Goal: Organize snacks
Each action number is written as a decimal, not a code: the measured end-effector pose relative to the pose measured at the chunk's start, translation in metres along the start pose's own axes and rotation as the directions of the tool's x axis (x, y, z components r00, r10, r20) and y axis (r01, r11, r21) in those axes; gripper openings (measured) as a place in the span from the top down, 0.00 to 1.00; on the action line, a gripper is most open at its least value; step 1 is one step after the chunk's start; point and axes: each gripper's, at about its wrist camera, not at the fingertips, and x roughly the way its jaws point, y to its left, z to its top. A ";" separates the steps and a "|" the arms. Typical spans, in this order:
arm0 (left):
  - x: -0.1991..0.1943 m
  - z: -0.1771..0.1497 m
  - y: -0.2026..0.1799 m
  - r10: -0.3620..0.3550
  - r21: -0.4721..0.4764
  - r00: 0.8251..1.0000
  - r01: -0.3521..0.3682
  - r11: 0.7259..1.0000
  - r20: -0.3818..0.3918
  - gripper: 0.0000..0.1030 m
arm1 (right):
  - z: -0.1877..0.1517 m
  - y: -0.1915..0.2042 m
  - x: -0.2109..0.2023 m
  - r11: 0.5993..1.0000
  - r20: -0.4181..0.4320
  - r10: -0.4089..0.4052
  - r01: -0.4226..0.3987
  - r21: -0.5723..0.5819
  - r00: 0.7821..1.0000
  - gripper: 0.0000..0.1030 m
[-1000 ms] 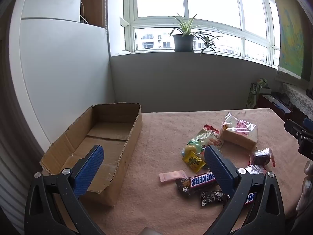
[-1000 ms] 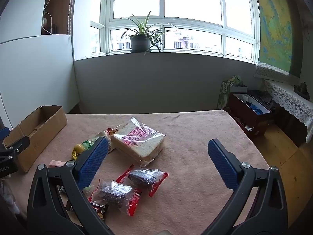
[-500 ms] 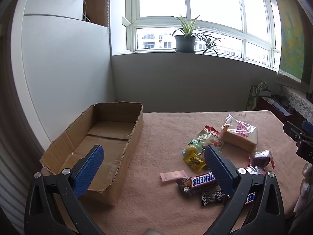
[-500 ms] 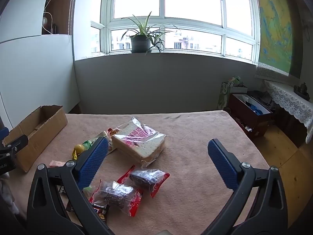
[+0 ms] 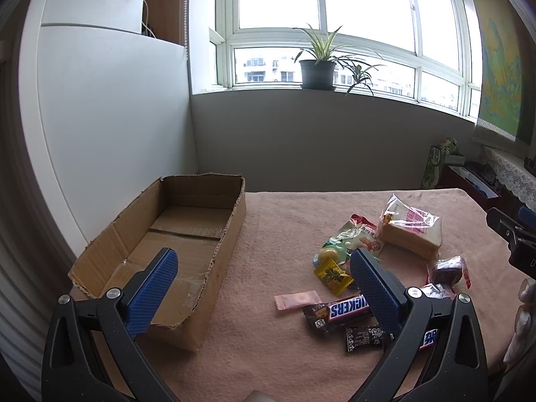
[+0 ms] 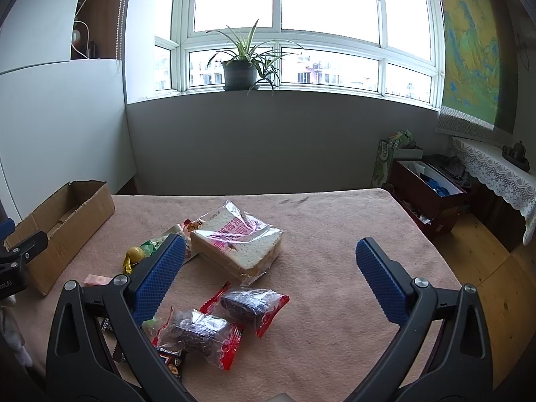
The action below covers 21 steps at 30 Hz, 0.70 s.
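Both grippers hover level above the desk [image 5: 274,234], which wears a fuzzy pink cloth. The left gripper [image 5: 264,281] gapes wide, empty, between the ragged cardboard box [image 5: 187,231] at far left and the snack pile. The right gripper [image 6: 268,271] is equally wide, touching nothing, over crinkly bagged bread [image 6: 238,241] and two red-edged cake packets [image 6: 251,305]. A glossy chocolate bar [image 5: 345,308] lies nearest.

Potted plant [image 5: 317,67] on windowsill [image 6: 301,91]
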 end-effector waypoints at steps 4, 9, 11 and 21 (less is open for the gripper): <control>0.000 0.000 0.001 -0.001 -0.002 1.000 0.001 1.000 -0.001 0.01 | 0.000 0.000 0.000 1.000 -0.002 0.000 0.000 -0.001 1.000 0.00; 0.000 -0.001 0.001 -0.002 -0.002 1.000 0.002 1.000 -0.002 0.01 | 0.000 -0.001 0.000 1.000 -0.001 0.001 -0.001 0.000 1.000 0.00; 0.000 -0.001 0.001 -0.002 -0.001 1.000 0.002 1.000 -0.002 0.01 | -0.001 -0.001 0.000 1.000 -0.001 0.001 -0.001 0.001 1.000 0.00; -0.001 -0.001 0.002 -0.004 0.001 1.000 0.004 1.000 0.000 0.01 | -0.003 -0.002 0.001 1.000 -0.006 0.002 -0.002 0.002 1.000 0.00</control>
